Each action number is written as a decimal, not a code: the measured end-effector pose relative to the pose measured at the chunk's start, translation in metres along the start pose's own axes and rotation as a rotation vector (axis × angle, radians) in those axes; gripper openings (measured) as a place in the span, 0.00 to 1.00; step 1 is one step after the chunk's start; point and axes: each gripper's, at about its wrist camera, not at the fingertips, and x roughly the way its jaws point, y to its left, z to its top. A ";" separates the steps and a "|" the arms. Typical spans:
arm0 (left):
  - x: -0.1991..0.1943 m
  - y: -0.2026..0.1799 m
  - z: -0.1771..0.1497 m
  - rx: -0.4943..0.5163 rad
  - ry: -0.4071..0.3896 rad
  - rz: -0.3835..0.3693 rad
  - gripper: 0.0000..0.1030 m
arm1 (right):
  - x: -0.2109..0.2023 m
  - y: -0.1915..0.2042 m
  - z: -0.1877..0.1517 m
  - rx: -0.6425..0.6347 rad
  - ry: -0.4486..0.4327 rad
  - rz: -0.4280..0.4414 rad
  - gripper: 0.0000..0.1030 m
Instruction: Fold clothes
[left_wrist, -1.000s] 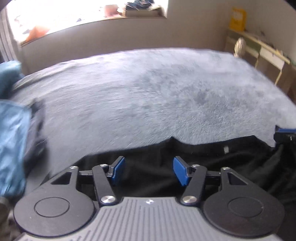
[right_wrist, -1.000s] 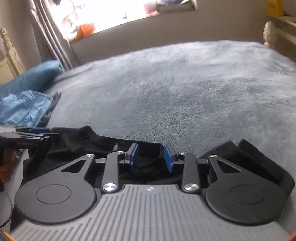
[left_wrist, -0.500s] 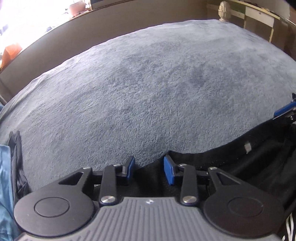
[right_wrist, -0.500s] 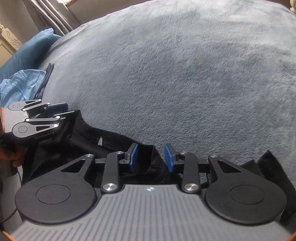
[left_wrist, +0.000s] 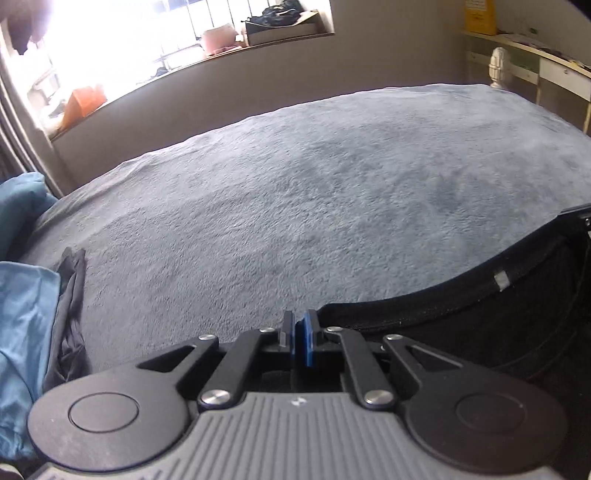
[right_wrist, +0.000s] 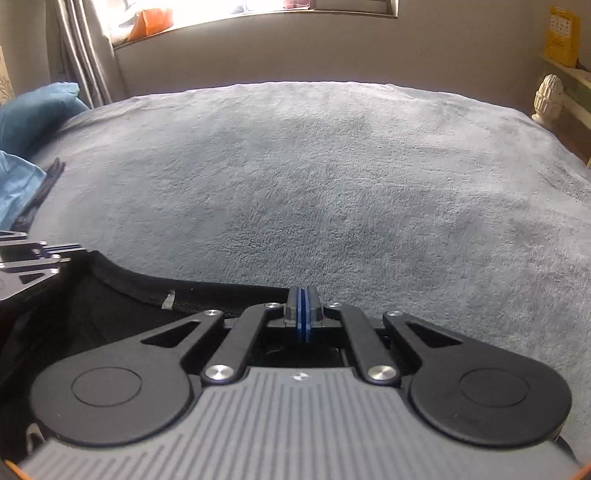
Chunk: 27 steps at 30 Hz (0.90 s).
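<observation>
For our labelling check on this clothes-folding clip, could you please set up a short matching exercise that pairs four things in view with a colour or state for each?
Things:
1. left tool
2. garment
3. blanket
4. pillow

Colour or state:
A. grey and fluffy, spread over the bed
B. blue, at the bed's far left corner
C. black, its collar edge stretched between the two tools
D. shut on the garment's edge

Pairs: 1-D, 2-C, 3-A, 4-B. The right tool is likewise shut on the garment.
</observation>
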 end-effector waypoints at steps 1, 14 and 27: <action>0.001 -0.002 -0.002 -0.003 -0.006 0.014 0.06 | 0.007 0.001 -0.001 0.000 0.000 -0.011 0.00; -0.005 0.028 0.005 -0.186 -0.028 0.045 0.70 | -0.001 -0.063 0.016 0.368 -0.041 0.125 0.58; -0.119 0.201 -0.060 -0.483 0.117 0.039 0.69 | -0.070 0.002 -0.038 0.349 0.020 0.290 0.51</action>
